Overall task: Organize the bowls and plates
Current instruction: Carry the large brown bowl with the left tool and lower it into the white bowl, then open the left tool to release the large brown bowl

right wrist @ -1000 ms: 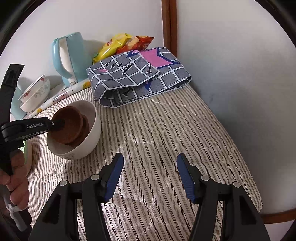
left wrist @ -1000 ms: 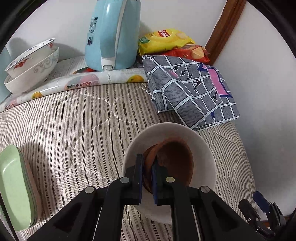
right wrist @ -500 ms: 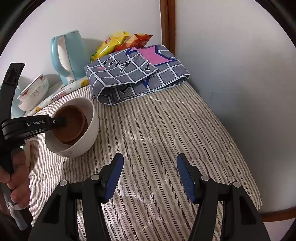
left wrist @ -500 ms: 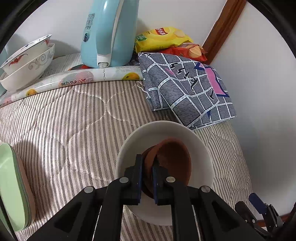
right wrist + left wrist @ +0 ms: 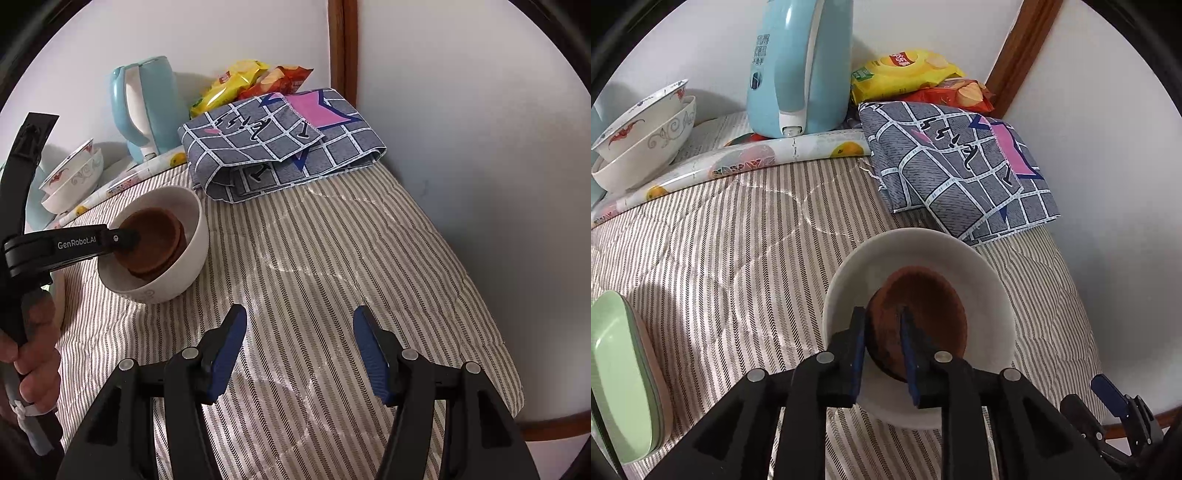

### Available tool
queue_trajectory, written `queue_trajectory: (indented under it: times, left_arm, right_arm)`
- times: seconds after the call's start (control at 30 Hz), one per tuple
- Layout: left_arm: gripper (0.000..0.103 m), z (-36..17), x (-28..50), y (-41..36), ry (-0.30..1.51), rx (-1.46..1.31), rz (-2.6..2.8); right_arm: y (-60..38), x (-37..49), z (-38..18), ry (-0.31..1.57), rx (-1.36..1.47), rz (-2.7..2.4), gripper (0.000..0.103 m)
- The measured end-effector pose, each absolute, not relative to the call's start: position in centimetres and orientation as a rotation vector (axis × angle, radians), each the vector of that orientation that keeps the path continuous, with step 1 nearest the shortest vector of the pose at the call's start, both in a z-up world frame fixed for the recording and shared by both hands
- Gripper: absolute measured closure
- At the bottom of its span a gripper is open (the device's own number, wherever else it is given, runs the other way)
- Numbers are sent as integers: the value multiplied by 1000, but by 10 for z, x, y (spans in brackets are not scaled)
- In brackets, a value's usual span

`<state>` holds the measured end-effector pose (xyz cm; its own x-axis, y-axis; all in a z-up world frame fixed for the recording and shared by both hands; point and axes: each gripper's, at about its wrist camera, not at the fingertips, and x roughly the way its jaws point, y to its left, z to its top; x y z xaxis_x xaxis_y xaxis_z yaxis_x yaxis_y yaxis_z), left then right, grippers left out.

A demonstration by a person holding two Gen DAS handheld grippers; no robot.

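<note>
white bowl [image 5: 916, 258] | brown dishes [image 5: 923, 306] | striped beige quilt [image 5: 738, 236] | light-blue kettle [image 5: 798, 66] | grey grid-pattern cloth [image 5: 953, 170]

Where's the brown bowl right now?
The brown bowl sits inside the white bowl, low centre in the left wrist view, just before the folded checked cloth.

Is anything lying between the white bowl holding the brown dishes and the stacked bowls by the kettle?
Nothing visible: only bare striped cloth separates the white bowl from the stacked bowls, which sit behind the rolled-up mat.
</note>
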<state>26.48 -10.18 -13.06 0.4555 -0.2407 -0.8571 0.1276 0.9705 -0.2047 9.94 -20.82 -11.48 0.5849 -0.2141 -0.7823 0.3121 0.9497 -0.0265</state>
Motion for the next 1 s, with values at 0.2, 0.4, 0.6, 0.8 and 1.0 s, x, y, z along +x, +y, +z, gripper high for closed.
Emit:
queue_trajectory:
  times: [0.2,0.4,0.6,0.8,1.0]
  left_arm:
    - [79,-112,252,-99,1027,-93,-229]
    - [79,-98,244,-89,997,-109,-207]
    - [79,-94,234,-76,985,-123,-159]
    - [79,-94,229,-63,987,-139,-120]
    - [79,-99,230,-53,997,-164,-99]
  right_arm:
    - [-205,94,-107,877,122,-303,44]
    - [-201,98,-93,850,102,-290,44]
    - [-200,106,-78,807,150,-210,44]
    - [-190,122,-71,795,142,-161,44]
    - [-183,145,-78,837,145,-120,44]
